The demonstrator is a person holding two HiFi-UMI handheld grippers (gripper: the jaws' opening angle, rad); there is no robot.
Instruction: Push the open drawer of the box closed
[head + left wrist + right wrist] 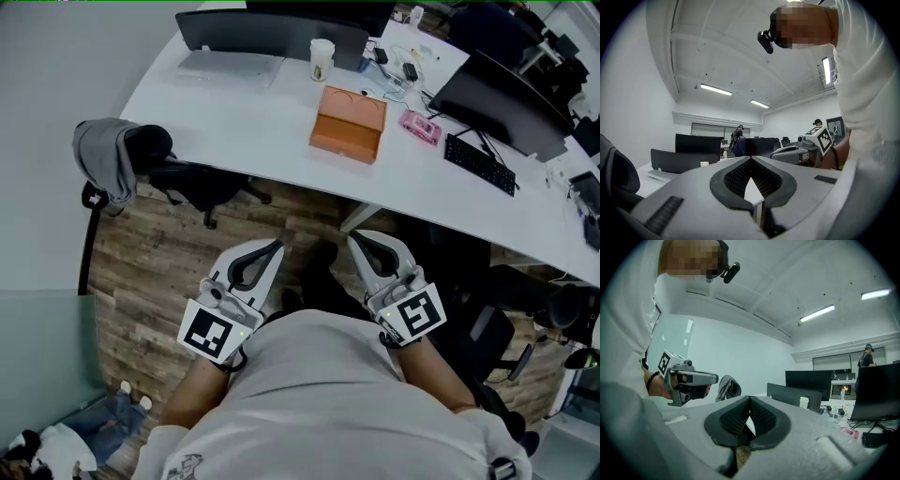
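The reaching step is hardly begun: both grippers are held close to the person's body, well apart from the desk. The left gripper and the right gripper each have their jaws together, with nothing between them. The flat orange-brown rectangular box lies on the white curved desk, at about 12 o'clock from the grippers. Its drawer seems to come out at the 6 o'clock side. Next, I think, one closed gripper must reach to that drawer front and push toward 12 o'clock.
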